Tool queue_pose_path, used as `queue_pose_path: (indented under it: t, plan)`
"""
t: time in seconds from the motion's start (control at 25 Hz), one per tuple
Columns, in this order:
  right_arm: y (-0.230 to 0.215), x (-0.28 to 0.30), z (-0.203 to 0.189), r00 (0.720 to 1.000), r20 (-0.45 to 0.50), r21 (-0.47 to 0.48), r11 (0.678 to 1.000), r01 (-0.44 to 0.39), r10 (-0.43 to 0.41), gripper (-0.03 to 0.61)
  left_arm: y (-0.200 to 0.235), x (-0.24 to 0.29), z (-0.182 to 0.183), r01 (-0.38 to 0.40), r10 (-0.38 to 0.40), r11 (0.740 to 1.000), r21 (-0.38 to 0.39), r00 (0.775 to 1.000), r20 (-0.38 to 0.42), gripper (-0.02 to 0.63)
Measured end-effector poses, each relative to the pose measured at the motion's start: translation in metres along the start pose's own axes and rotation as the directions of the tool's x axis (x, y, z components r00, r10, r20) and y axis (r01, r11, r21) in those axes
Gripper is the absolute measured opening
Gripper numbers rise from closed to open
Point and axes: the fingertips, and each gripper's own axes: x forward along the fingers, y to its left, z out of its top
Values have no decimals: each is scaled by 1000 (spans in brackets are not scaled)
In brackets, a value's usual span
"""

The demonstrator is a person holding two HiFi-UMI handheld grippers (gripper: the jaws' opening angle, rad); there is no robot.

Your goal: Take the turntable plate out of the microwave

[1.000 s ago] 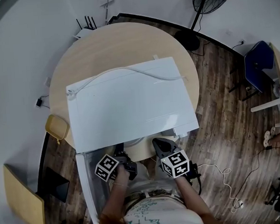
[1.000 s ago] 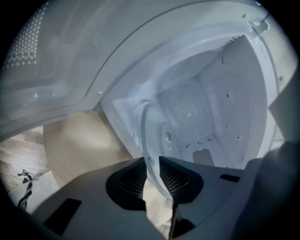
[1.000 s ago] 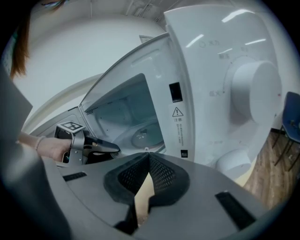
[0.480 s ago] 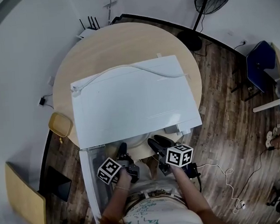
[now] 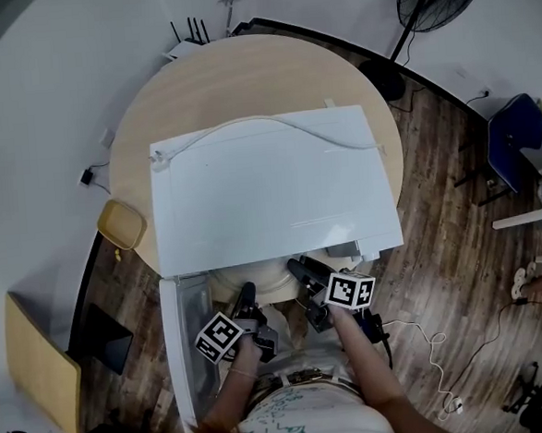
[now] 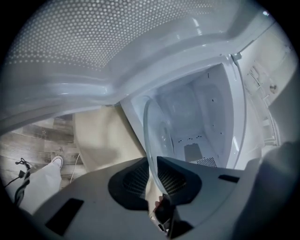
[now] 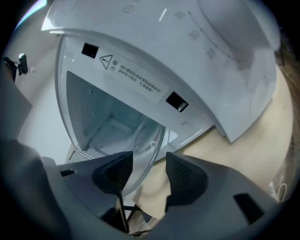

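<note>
Soft, even light fills the head view. The microwave (image 5: 269, 192) top is nearly washed out, and shadows on the table (image 5: 243, 74) are faint. All views bulge fisheye, with black corners. In both gripper views the foreground at 6 o'clock is dim and soft; glare edges the plate (image 6: 146, 122).

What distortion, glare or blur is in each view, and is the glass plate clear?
Head view: sharp, evenly lit, fisheye bends the table edge. Left gripper view: dark corners; the glass plate shows mainly as a bright rim. Right gripper view: dark corners too; the plate looks faint.
</note>
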Motion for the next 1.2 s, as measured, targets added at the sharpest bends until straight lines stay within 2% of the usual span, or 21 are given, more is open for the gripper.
queue_pose_path:
  t: [0.04, 0.12, 0.24, 0.48, 0.68, 0.76, 0.84, 0.88, 0.92, 0.96, 1.04, 1.2]
  plan:
    - [1, 2, -2, 1000, -6, 30, 999, -22, 22, 208, 0, -2, -1, 1, -1, 1000, -1, 1000, 2, 63]
    - [4, 6, -5, 998, -18, 67, 996, -57, 58, 162, 1, -5, -3, 4, -4, 1000, 3, 1000, 3, 63]
    - [4, 13, -6, 997, -26, 89, 993, -72, 74, 109, 1, -7, -7, 10, -10, 1000, 3, 1000, 1, 63]
    - [1, 19, -1, 996, -41, 87, 994, -69, 73, 104, 6, -16, -23, 8, -8, 1000, -14, 1000, -19, 63]
    - [0, 16, -2, 995, -29, 143, 986, -85, 90, 69, 15, -16, -33, -2, 0, 999, -39, 999, -46, 72]
    - [-1, 16, -3, 996, -14, 172, 982, -82, 86, 60, 16, -14, -33, 12, -12, 1000, 9, 997, -71, 78]
    - [-2, 15, -1, 997, -1, 191, 978, -78, 80, 55, 14, -13, -30, 24, -14, 994, 107, 995, -96, 81]
    - [-2, 15, 0, 997, 3, 194, 978, -78, 79, 52, 15, -13, -24, 17, -4, 988, 154, 996, -86, 123]
    - [-3, 15, 2, 997, 6, 195, 978, -79, 79, 52, 17, -13, -15, 1, 10, 982, 190, 998, -55, 206]
    - [-3, 15, 3, 997, 8, 195, 977, -81, 81, 52, 20, -13, -5, -20, 23, 976, 217, 1000, -13, 239]
    - [-4, 15, 3, 996, 4, 195, 977, -83, 84, 52, 24, -11, 17, -53, 37, 962, 268, 997, 63, 258]
    - [-3, 15, 2, 996, -5, 199, 976, -84, 86, 52, 14, 1, 51, -93, 36, 928, 360, 986, 163, 259]
